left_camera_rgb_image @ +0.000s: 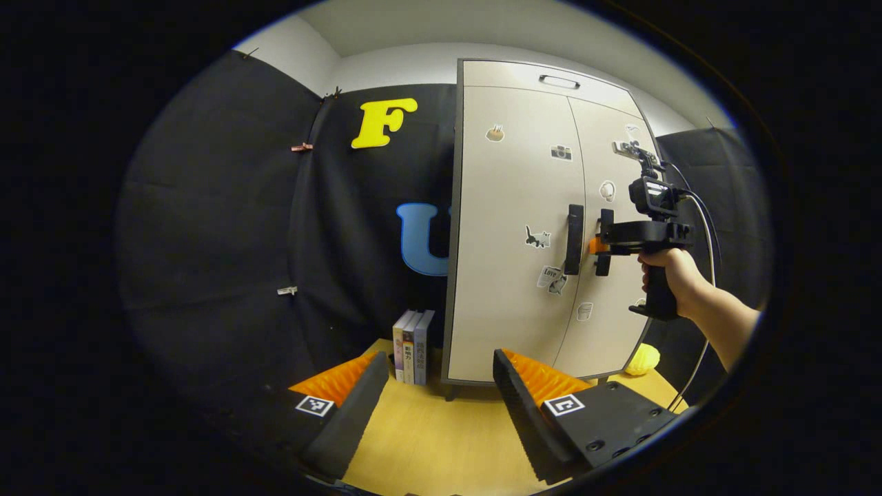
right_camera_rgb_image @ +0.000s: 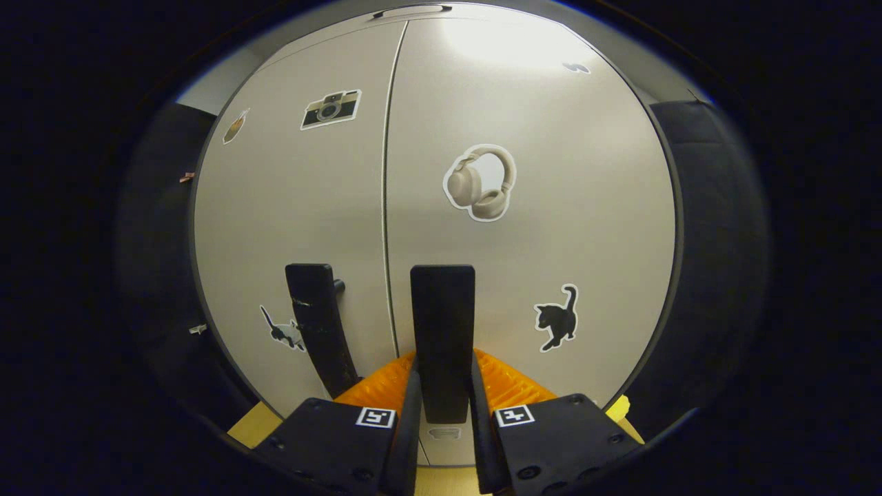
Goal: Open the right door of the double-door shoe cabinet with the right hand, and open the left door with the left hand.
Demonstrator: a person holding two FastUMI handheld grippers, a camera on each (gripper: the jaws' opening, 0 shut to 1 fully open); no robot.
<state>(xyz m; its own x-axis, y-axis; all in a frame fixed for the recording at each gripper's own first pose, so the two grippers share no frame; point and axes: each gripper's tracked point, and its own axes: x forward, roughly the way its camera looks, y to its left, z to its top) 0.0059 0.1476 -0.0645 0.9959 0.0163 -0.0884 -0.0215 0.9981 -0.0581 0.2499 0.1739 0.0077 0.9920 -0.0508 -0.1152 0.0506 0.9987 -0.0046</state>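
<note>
The double-door shoe cabinet (left_camera_rgb_image: 524, 207) stands upright on the tabletop (left_camera_rgb_image: 441, 427), both doors flush and closed. The right door (right_camera_rgb_image: 537, 207) carries a vertical bar handle (right_camera_rgb_image: 442, 331); the left door (right_camera_rgb_image: 296, 227) carries its own handle (right_camera_rgb_image: 318, 331) just across the centre seam.

Right claw (right_camera_rgb_image: 444, 406): closed around the right door's handle, 1 finger pressing each side of the bar. In the left gripper view the same claw (left_camera_rgb_image: 599, 246) sits at the handle, held by a hand (left_camera_rgb_image: 672, 272).

Left claw (left_camera_rgb_image: 437, 393): fingers spread wide, holding nothing, well apart from the cabinet and above the tabletop.

Stickers mark both doors, among them headphones (right_camera_rgb_image: 480, 182), a camera (right_camera_rgb_image: 331, 109) and a black cat (right_camera_rgb_image: 557, 320). 3 books (left_camera_rgb_image: 412, 346) stand upright just beside the cabinet's left side. A yellow object (left_camera_rgb_image: 642, 359) lies near its right base.
</note>
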